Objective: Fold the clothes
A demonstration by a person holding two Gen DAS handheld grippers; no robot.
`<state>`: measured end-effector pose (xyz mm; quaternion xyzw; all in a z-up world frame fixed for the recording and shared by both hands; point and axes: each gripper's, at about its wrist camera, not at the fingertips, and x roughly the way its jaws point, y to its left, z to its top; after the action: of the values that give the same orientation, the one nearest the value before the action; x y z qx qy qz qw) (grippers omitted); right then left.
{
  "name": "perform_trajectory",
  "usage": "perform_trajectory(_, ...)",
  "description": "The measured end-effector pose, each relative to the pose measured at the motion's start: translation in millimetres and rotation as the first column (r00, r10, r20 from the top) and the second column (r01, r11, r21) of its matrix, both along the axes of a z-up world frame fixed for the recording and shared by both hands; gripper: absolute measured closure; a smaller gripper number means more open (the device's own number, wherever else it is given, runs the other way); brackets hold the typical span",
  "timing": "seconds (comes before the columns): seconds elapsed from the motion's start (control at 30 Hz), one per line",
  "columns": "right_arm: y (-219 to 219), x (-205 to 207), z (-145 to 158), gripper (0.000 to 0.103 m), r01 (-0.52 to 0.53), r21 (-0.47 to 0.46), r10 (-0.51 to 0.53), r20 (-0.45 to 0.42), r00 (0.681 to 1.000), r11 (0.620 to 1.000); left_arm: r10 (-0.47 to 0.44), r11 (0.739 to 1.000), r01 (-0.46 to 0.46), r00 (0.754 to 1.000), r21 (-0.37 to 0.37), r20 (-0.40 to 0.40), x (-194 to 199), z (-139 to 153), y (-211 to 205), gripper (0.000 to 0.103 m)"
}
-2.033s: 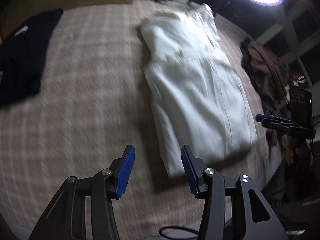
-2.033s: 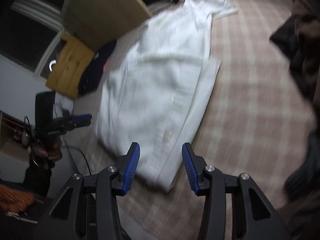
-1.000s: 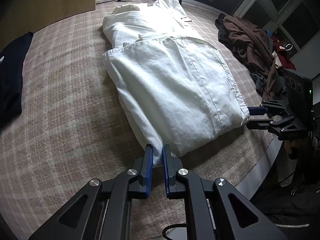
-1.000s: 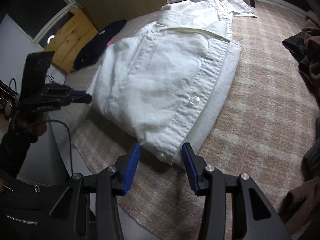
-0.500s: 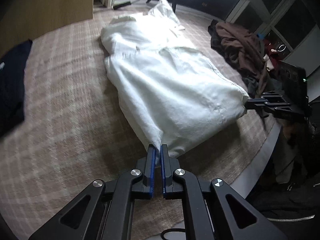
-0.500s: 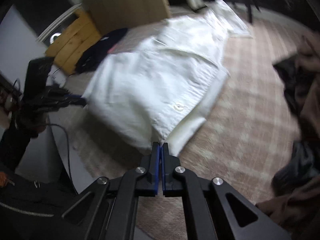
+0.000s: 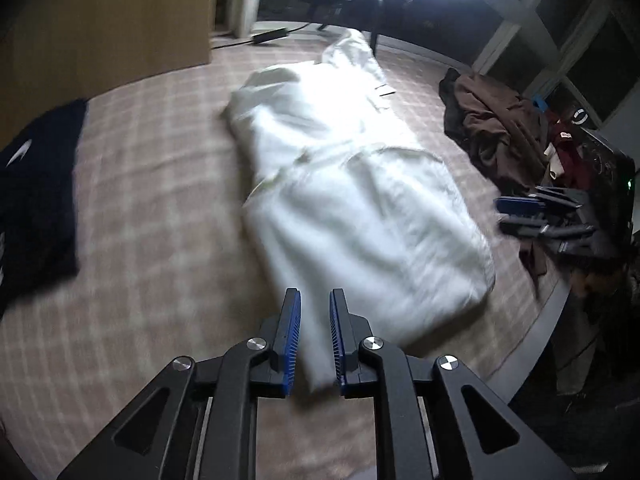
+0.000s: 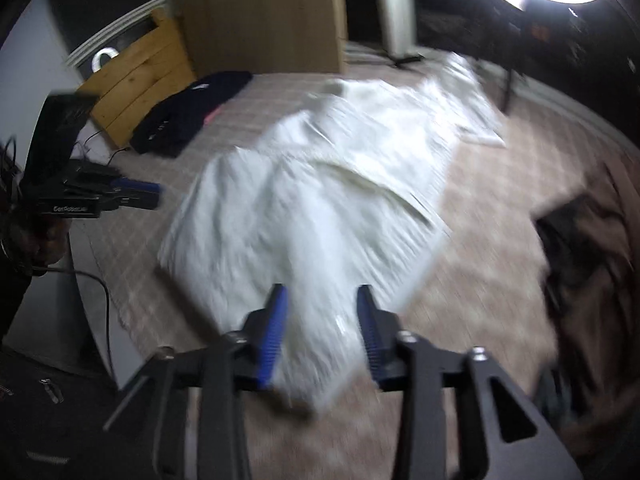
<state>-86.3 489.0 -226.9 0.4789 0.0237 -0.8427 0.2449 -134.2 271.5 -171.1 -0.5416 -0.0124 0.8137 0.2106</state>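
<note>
1. White woven shirt [image 7: 352, 200] lies folded on the plaid-covered surface [image 7: 152, 208], long axis running away from both grippers
2. Left gripper [image 7: 314, 336] and right gripper [image 8: 322, 332]: jaws opening, near shirt corners loose between them

1. On the side of the left gripper [image 8: 132, 194], as the right wrist view shows it, a line of pale lettering runs along the black body; it seems to begin "Gen", but blur makes the remaining letters unreadable.
2. The dark garment [image 7: 36, 200] at the left of the left wrist view bears a white curved mark, a logo rather than letters, too blurred to name.
3. The same dark garment [image 8: 188, 114] in the right wrist view carries small pale marks that cannot be read.
</note>
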Motion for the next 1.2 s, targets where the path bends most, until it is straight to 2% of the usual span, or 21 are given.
perform_trajectory(0.07, -13.3, -16.9, -15.1, 0.065, -0.011, 0.018, 0.011, 0.002, 1.0, 1.0, -0.012, 1.0, 0.012, 1.0, 0.007, -0.01, -17.1, -8.7, 13.2, 0.087)
perform_trajectory(0.2, -15.9, -39.5, -46.7, 0.065, 0.009, 0.064, -0.012, 0.054, 0.998, 0.998, 0.037, 0.998, -0.034, 0.998, -0.049, 0.051, -44.6, -40.0, 7.4, 0.087)
perform_trajectory(0.23, -15.1, -39.7, -47.2, 0.065, 0.003, 0.054, -0.006, 0.057, 0.998, 0.999, 0.048, 0.997, -0.043, 0.997, -0.071, 0.068, -48.8, -49.7, 6.3, 0.089)
perform_trajectory(0.3, -14.6, -39.7, -39.8, 0.065, -0.019, 0.071, 0.013, 0.08, 0.997, 0.997, 0.044, 0.996, -0.037, 0.995, -0.085, 0.088, -51.1, -49.9, 3.8, 0.088)
perform_trajectory(0.37, -6.3, -40.0, -23.8, 0.065, -0.021, 0.06, 0.016, 0.084, 0.996, 0.998, 0.056, 0.991, -0.043, 0.994, -0.126, 0.097, -52.9, -35.2, -2.0, 0.089)
perform_trajectory(0.4, 2.8, -41.6, -11.1, 0.065, -0.011, 0.034, 0.009, 0.074, 0.997, 0.999, 0.058, 0.99, -0.048, 0.996, -0.134, 0.073, -53.8, -22.0, -6.8, 0.089)
perform_trajectory(0.47, 22.8, -47.6, 15.5, 0.065, 0.016, -0.011, -0.015, 0.051, 0.999, 1.0, 0.048, 0.99, -0.045, 0.999, -0.133, 0.018, -59.3, 9.8, -18.6, 0.082)
perform_trajectory(0.53, 43.8, -62.6, 39.7, 0.06, 0.063, -0.023, -0.063, 0.015, 0.998, 0.998, 0.042, 0.986, -0.048, 0.998, -0.16, -0.037, -72.2, 40.1, -28.8, 0.075)
perform_trajectory(0.6, 61.7, -83.6, 57.0, 0.047, 0.115, -0.005, -0.115, -0.033, 0.993, 0.993, 0.027, 0.98, -0.042, 0.997, -0.196, -0.079, -88.5, 59.9, -33.3, 0.07)
perform_trajectory(0.67, 73.4, -105.7, 61.7, 0.046, 0.158, 0.004, -0.158, -0.059, 0.986, 0.987, 0.006, 0.975, -0.029, 0.995, -0.221, -0.103, -107.4, 67.4, -34.4, 0.068)
perform_trajectory(0.73, 83.9, -129.5, 54.1, 0.046, 0.197, -0.028, -0.198, -0.043, 0.979, 0.98, -0.019, 0.978, 0.0, 0.996, -0.207, -0.093, -127.3, 65.1, -36.4, 0.066)
perform_trajectory(0.8, 87.5, -149.1, 34.8, 0.046, 0.228, -0.076, -0.228, 0.012, 0.974, 0.971, -0.06, 0.979, 0.046, 0.996, -0.197, -0.066, -142.1, 56.0, -37.2, 0.063)
perform_trajectory(0.93, 84.3, -176.0, -8.8, 0.046, 0.299, -0.13, -0.287, 0.106, 0.952, 0.945, -0.158, 0.964, 0.146, 0.987, -0.224, -0.035, -175.4, 27.9, -15.9, 0.06)
perform_trajectory(1.03, 76.5, -197.9, -31.1, 0.046, 0.305, -0.13, -0.286, 0.144, 0.947, 0.944, -0.221, 0.948, 0.212, 0.975, -0.238, -0.014, -202.3, 7.6, -0.7, 0.055)
perform_trajectory(1.17, 64.0, -226.5, -52.2, 0.046, 0.297, -0.087, -0.281, 0.163, 0.946, 0.951, -0.284, 0.918, 0.27, 0.959, -0.29, -0.004, -233.0, -19.3, 16.1, 0.054)
perform_trajectory(1.2, 62.1, -231.1, -54.4, 0.042, 0.295, -0.089, -0.279, 0.155, 0.948, 0.951, -0.299, 0.91, 0.286, 0.954, -0.299, 0.004, -239.9, -26.8, 20.1, 0.054)
